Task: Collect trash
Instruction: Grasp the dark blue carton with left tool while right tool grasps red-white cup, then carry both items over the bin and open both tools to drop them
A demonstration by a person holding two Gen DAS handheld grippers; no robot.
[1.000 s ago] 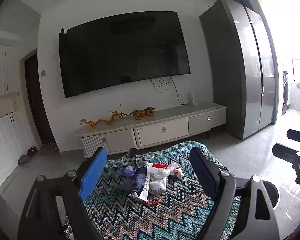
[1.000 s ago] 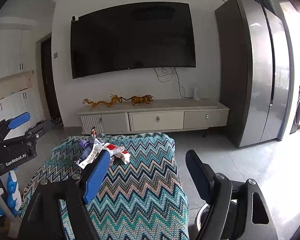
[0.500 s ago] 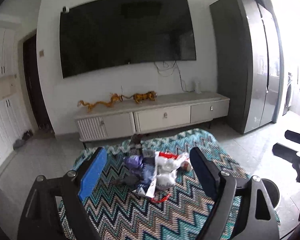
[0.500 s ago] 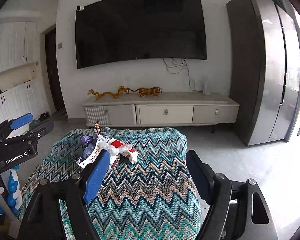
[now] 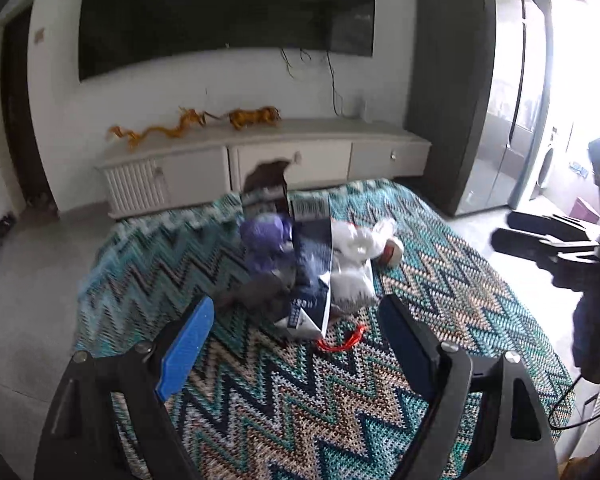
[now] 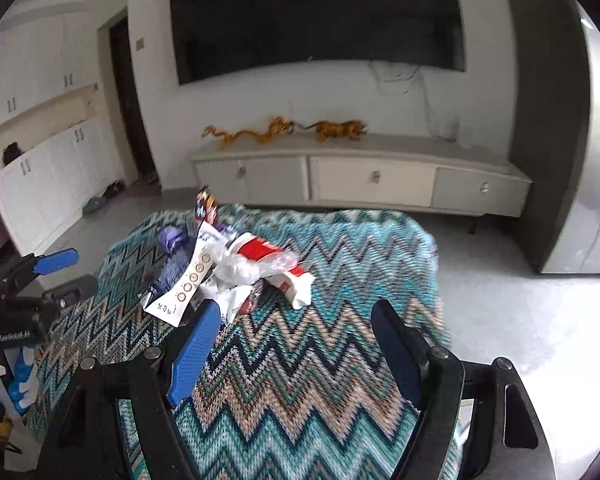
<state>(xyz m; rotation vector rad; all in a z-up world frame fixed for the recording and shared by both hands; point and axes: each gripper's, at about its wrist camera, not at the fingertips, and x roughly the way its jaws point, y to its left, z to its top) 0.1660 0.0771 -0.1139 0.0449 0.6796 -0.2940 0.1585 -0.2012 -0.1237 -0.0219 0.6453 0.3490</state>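
A pile of trash lies on a table under a zigzag knitted blanket. In it are a purple bag, a dark blue and white packet, crumpled white plastic, a grey scrap and a red string. My left gripper is open just short of the pile, with nothing between its fingers. In the right wrist view the same pile shows a red and white wrapper and a white strip with circles. My right gripper is open and empty to the right of the pile.
A low white TV cabinet with golden dragon figures stands behind the table, under a wall TV. A tall grey fridge is at the right, white cupboards at the left. Grey floor surrounds the table.
Both grippers have come forward and lower toward the table and now tilt down more. The pile looks larger and nearer in both views. Both stay open.
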